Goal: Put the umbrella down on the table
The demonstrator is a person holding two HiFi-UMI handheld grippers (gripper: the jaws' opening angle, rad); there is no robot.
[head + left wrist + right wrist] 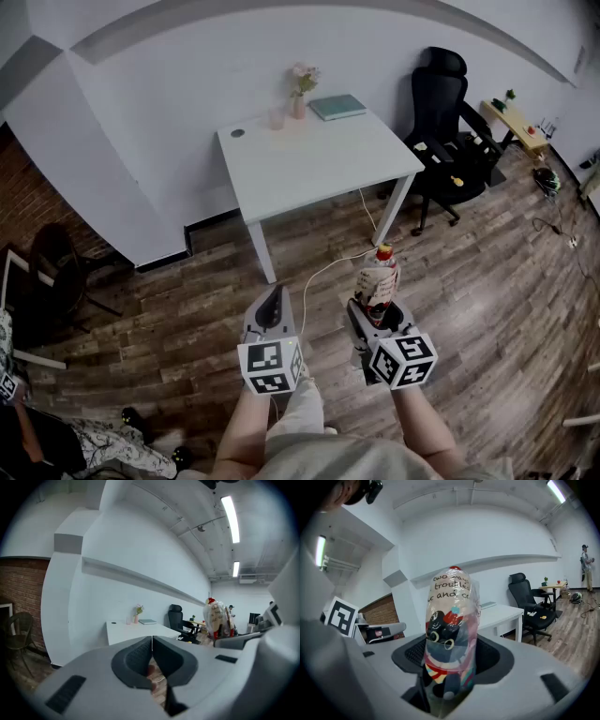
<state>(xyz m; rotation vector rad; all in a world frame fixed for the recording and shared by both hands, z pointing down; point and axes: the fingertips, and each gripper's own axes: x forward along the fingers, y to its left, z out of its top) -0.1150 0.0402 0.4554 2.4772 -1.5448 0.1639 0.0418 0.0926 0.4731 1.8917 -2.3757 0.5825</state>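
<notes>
Gripping a folded umbrella (450,620) in glossy printed plastic, right gripper (451,660) jaws, left gripper (152,660) jaws closed together, empty.

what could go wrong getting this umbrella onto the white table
The umbrella stands tall in the right gripper, held low in a glossy sleeve, so it might slip or tip. A white cable crosses the floor before the table: a possible trip. The flower vase and cup stand at the far edge; a long reach may knock them.
</notes>
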